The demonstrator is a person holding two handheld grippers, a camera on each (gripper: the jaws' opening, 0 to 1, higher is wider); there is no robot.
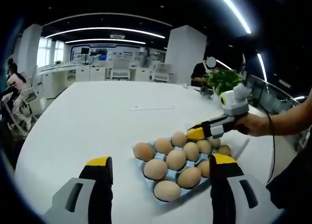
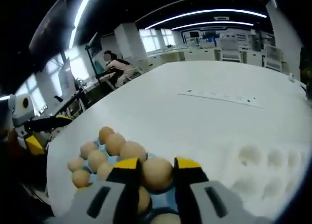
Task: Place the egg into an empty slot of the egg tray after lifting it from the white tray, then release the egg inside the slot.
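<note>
Egg sits clamped between the right gripper jaws above the blue egg tray. Left gripper jaws spread apart, empty. Right gripper view alone shows a white tray, seemingly empty.

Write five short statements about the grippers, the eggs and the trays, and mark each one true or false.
1. The right gripper has a brown egg between its yellow-tipped jaws. True.
2. The light-blue egg tray holds no eggs. False: brown eggs fill many of its slots.
3. The left gripper is shut on an egg. False: its jaws stand wide apart with nothing between them.
4. The white moulded tray in the right gripper view has empty cups. True.
5. The trays rest on a black table. False: the table is white.
</note>
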